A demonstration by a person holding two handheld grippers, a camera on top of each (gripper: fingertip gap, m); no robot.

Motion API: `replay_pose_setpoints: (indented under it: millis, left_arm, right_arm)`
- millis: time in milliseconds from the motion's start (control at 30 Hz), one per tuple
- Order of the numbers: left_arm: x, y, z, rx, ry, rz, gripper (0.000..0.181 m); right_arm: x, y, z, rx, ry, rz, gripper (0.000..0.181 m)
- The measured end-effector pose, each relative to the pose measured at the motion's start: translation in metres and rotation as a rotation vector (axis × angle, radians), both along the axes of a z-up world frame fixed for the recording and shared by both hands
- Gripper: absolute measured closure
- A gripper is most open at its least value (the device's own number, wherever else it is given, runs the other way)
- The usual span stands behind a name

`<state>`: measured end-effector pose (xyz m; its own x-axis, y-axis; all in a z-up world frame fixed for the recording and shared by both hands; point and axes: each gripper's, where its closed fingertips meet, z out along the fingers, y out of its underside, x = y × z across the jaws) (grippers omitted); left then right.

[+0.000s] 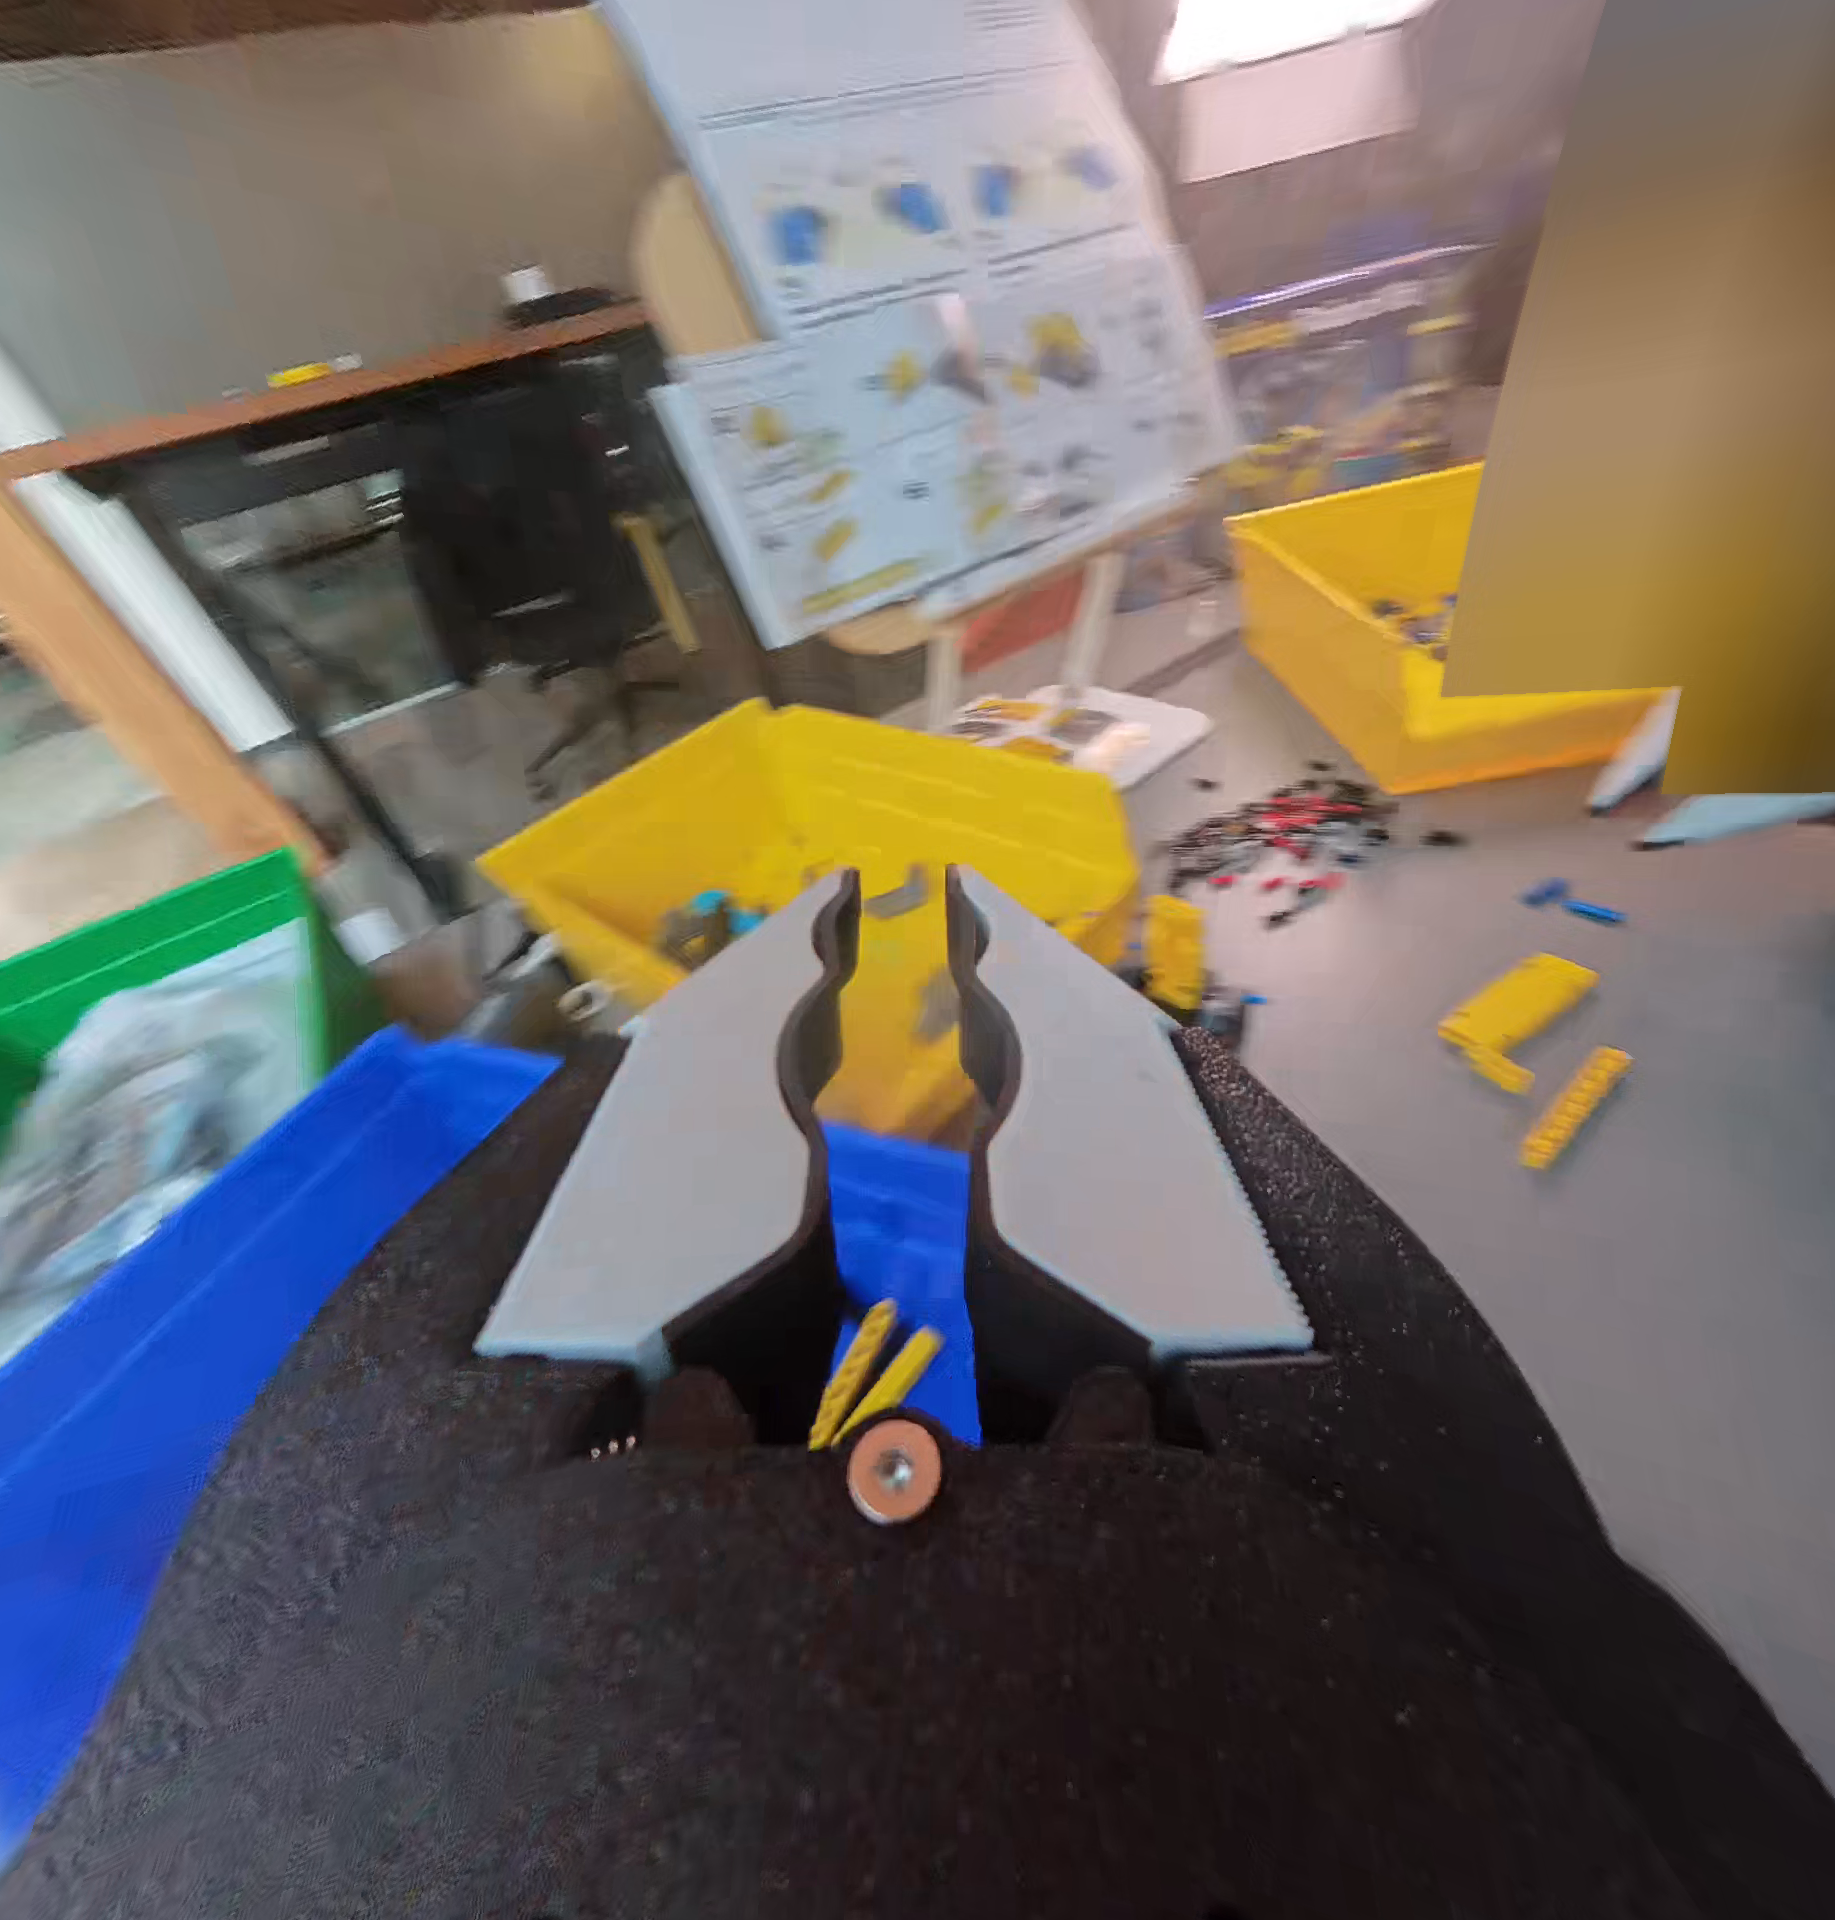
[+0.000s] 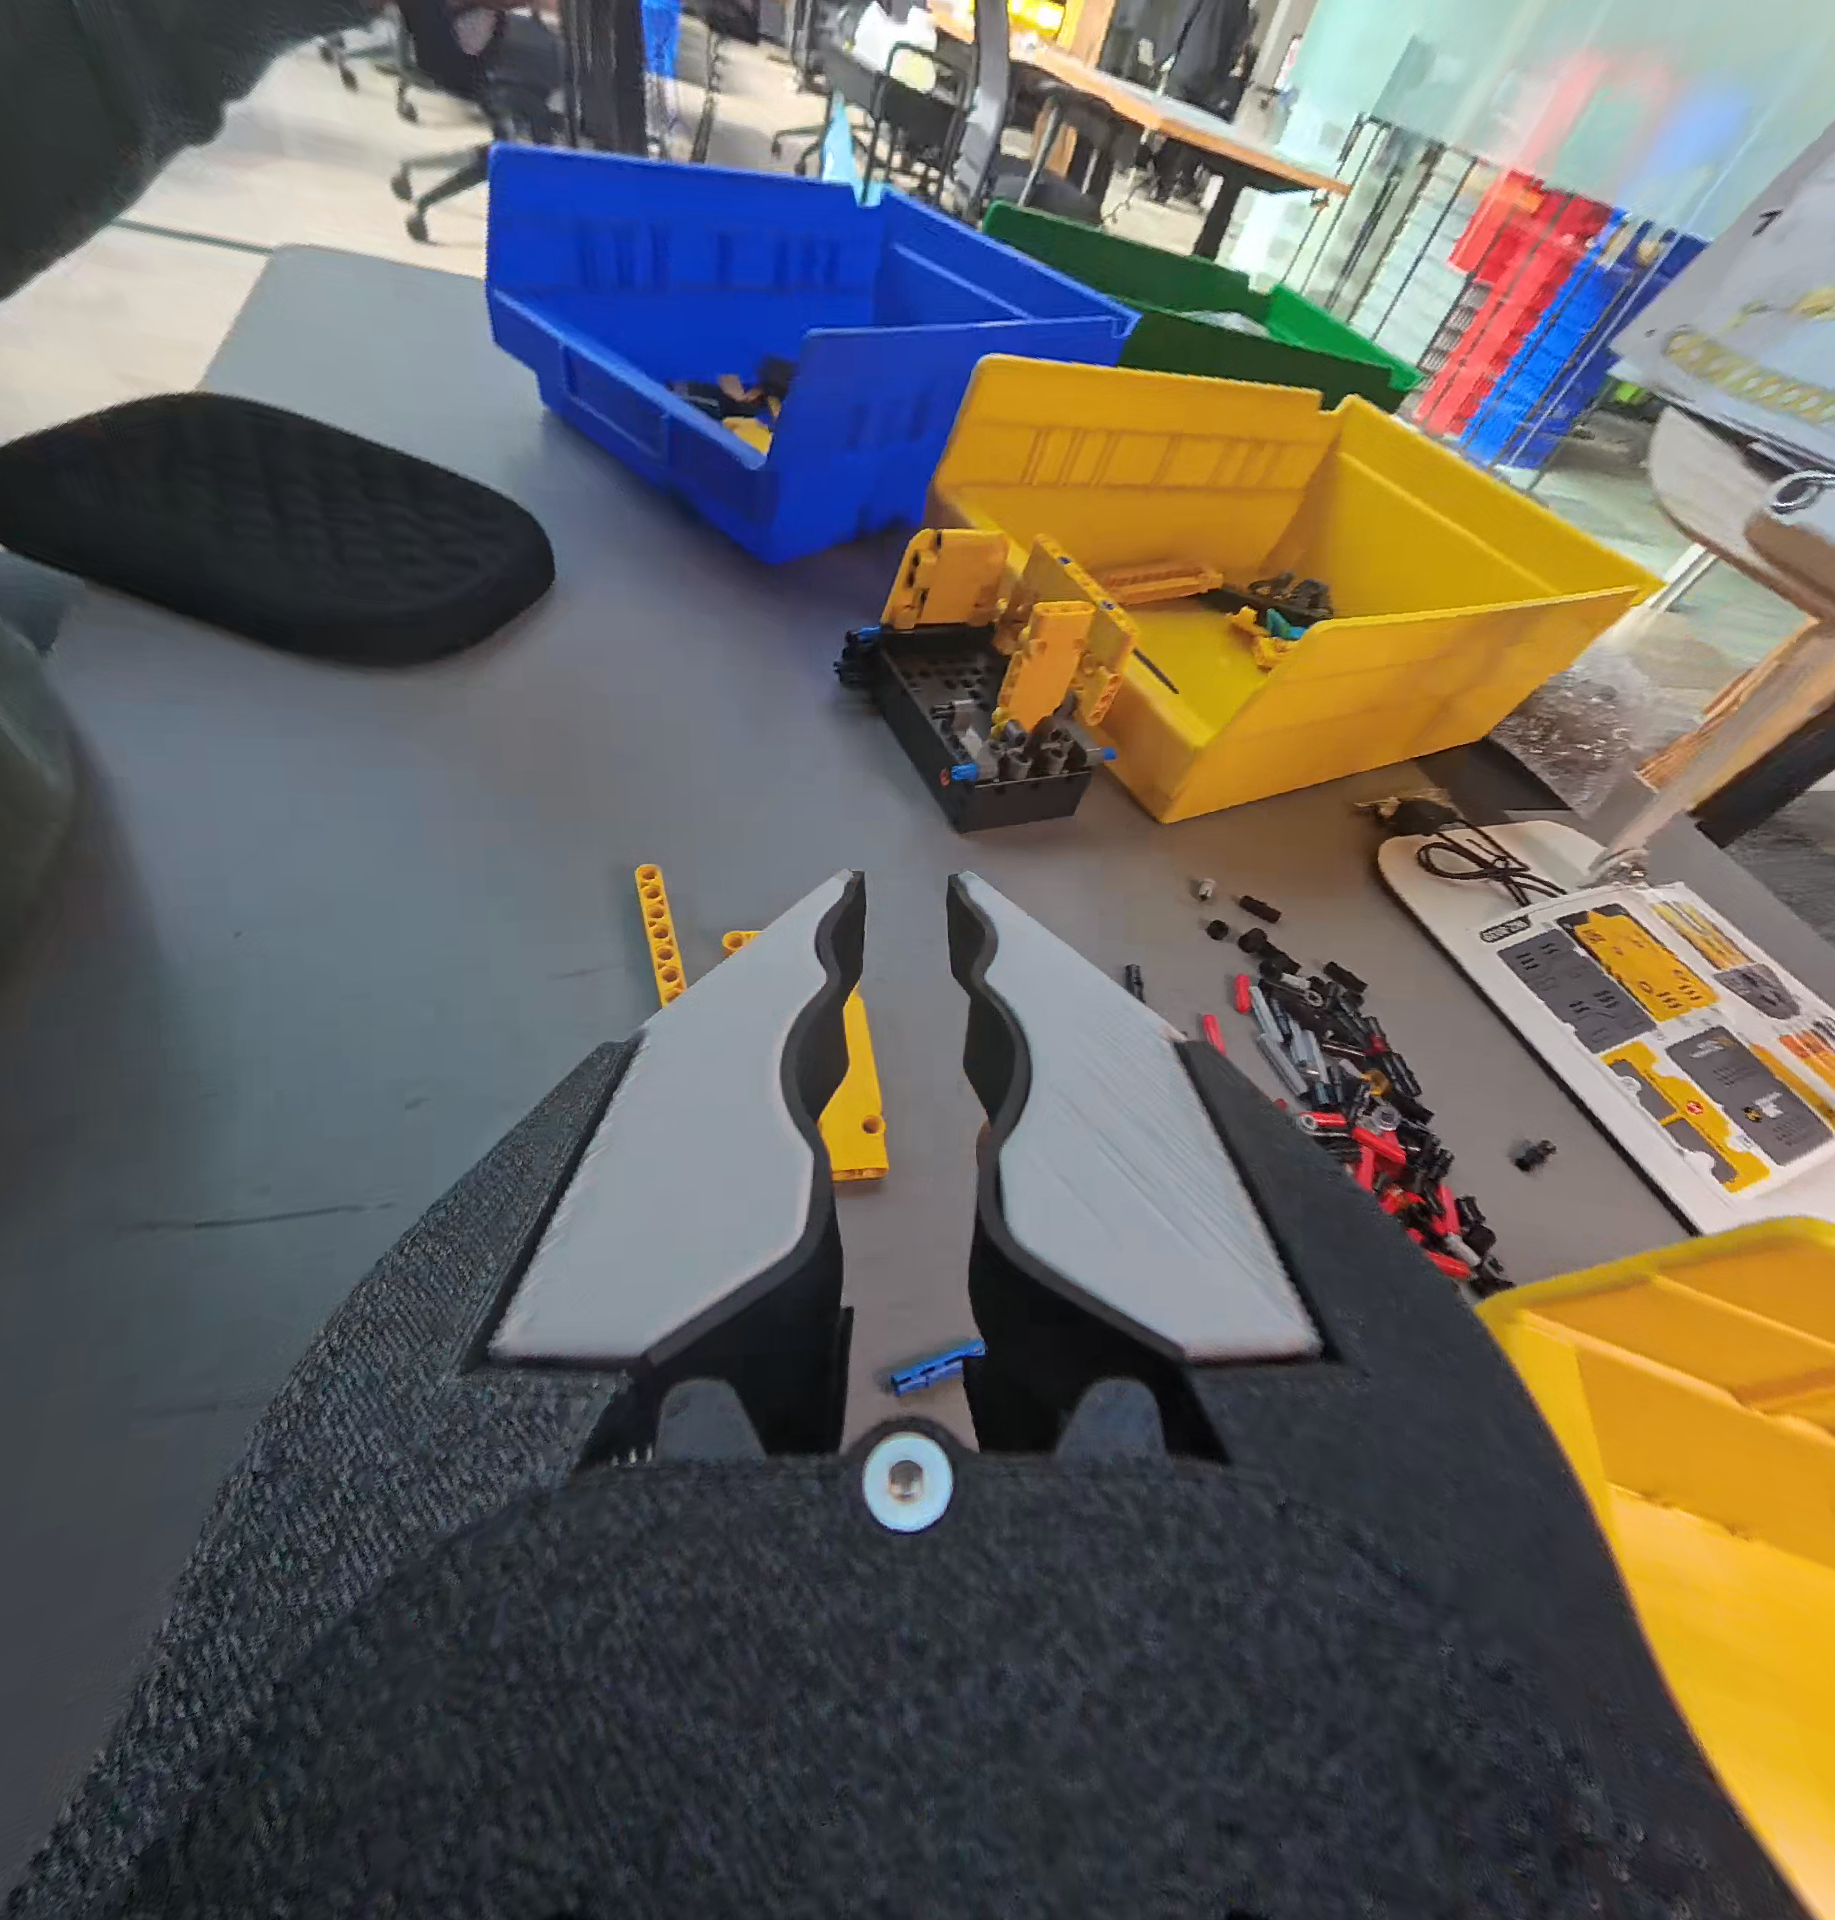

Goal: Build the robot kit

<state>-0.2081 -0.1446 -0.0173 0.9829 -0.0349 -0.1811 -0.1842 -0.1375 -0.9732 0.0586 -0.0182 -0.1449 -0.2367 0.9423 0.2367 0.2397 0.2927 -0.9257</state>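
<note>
My left gripper [image 1: 900, 883] is open and empty. It hovers over the blue bin [image 1: 165, 1299], where two yellow beams [image 1: 871, 1371] lie below the fingers, and points toward a yellow bin [image 1: 788, 810]. My right gripper [image 2: 905, 894] is open and empty, low over the grey table [image 2: 373, 935]. A yellow panel piece [image 2: 853, 1101] lies under its left finger, a yellow beam [image 2: 658, 935] to the left, and a small blue pin [image 2: 934, 1366] between the finger bases. A half-built yellow and black model [image 2: 996, 675] stands ahead, beside the yellow bin [image 2: 1360, 644].
A pile of small black and red pins [image 2: 1380, 1101] lies right of the right gripper, with an instruction booklet [image 2: 1671, 1029] beyond. A second yellow bin [image 2: 1723, 1455], blue bin [image 2: 788, 343], green bin [image 2: 1204, 301] and black pad [image 2: 258, 520] sit around. An instruction board [image 1: 944, 343] stands behind.
</note>
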Motion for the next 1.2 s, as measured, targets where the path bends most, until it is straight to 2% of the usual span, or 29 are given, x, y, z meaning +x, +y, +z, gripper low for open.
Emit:
replay_pose_setpoints:
  millis: [67, 133, 167, 233, 367, 567, 633, 700, 833, 933, 1000, 1067, 1100, 1200]
  left_arm:
    - [-0.057, -0.022, 0.003, -0.11, -0.038, 0.149, 0.166]
    - [-0.097, -0.028, -0.023, -0.315, -0.049, 0.203, 0.164]
    - [-0.113, -0.028, -0.043, -0.436, -0.004, 0.22, 0.163]
    - [-0.132, -0.024, -0.083, -0.644, 0.097, 0.198, 0.174]
    - [-0.157, -0.014, -0.142, -0.918, 0.166, 0.122, 0.179]
    - [-0.198, -0.016, -0.197, -1.237, 0.233, 0.111, 0.169]
    - [-0.204, -0.007, -0.203, -1.239, 0.179, 0.116, 0.174]
    - [-0.211, -0.001, -0.204, -1.253, 0.156, 0.133, 0.171]
    - [-0.215, -0.006, -0.219, -1.363, 0.113, 0.123, 0.163]
    - [-0.211, -0.019, -0.222, -1.463, 0.137, 0.079, 0.172]
    - [-0.224, -0.025, -0.218, -1.5, 0.256, 0.113, 0.173]
    - [-0.23, -0.023, -0.212, -1.486, 0.253, 0.147, 0.172]
    - [-0.233, -0.021, -0.208, -1.467, 0.256, 0.165, 0.181]
    - [-0.24, -0.023, -0.2, -1.463, 0.238, 0.192, 0.176]
  right_arm:
    - [0.0, 0.009, 0.005, -0.025, 0.042, -0.032, 0.166]
    - [-0.001, 0.015, 0.006, -0.045, 0.06, -0.052, 0.166]
    - [-0.001, 0.016, 0.005, -0.042, 0.059, -0.058, 0.166]
    - [-0.001, 0.019, 0.003, -0.025, 0.06, -0.073, 0.166]
    - [0.003, 0.027, -0.001, -0.029, 0.059, -0.114, 0.167]
    - [0.004, 0.043, -0.006, -0.052, 0.054, -0.172, 0.168]
    - [0.003, 0.044, -0.01, -0.047, 0.041, -0.177, 0.168]
    - [0.002, 0.044, -0.015, -0.041, 0.027, -0.181, 0.168]
    - [0.001, 0.046, -0.022, -0.042, 0.003, -0.186, 0.168]
    - [0.0, 0.048, -0.025, -0.051, -0.009, -0.192, 0.168]
    - [0.0, 0.049, -0.028, -0.054, -0.016, -0.195, 0.168]
    - [-0.001, 0.05, -0.029, -0.058, -0.022, -0.196, 0.168]
    - [-0.001, 0.05, -0.03, -0.06, -0.026, -0.195, 0.168]
    - [-0.002, 0.05, -0.032, -0.06, -0.031, -0.195, 0.168]
